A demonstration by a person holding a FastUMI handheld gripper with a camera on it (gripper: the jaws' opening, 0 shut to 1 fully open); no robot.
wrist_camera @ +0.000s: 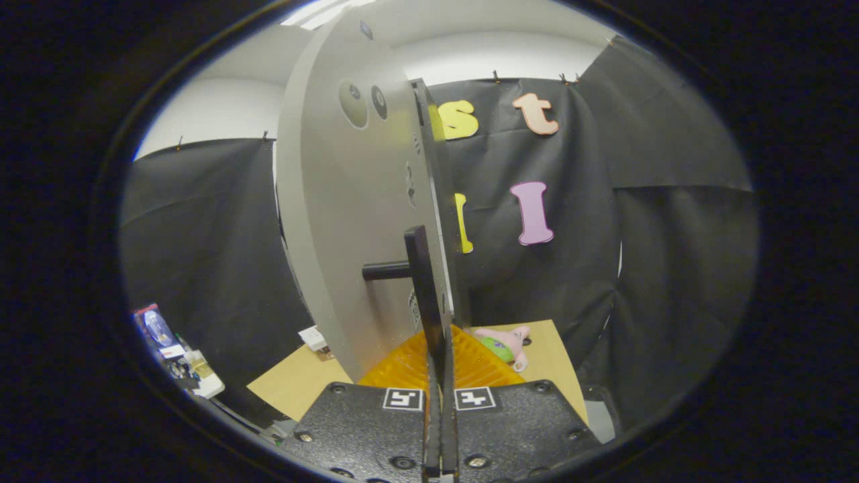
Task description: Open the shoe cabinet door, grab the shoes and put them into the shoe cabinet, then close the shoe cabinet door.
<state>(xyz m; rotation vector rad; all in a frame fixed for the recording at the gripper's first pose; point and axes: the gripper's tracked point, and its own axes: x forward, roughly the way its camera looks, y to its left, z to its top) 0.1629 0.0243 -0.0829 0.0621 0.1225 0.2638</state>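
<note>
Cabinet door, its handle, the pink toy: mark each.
cabinet door (335, 221): gripper view, grey face.
door handle (419, 282): gripper view, black bar between the tongs (440, 376).
pink toy (511, 340): gripper view, body, beyond the tongs.

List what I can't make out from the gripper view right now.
- Cabinet inside: hidden behind the door, seen nearly edge-on.
- Gripper on the handle: fingers are together with the bar between them; contact too edge-on to judge.
- Shoe: part hidden by the door edge, too small to see how it lies.
- Clutter: small and warped.
</note>
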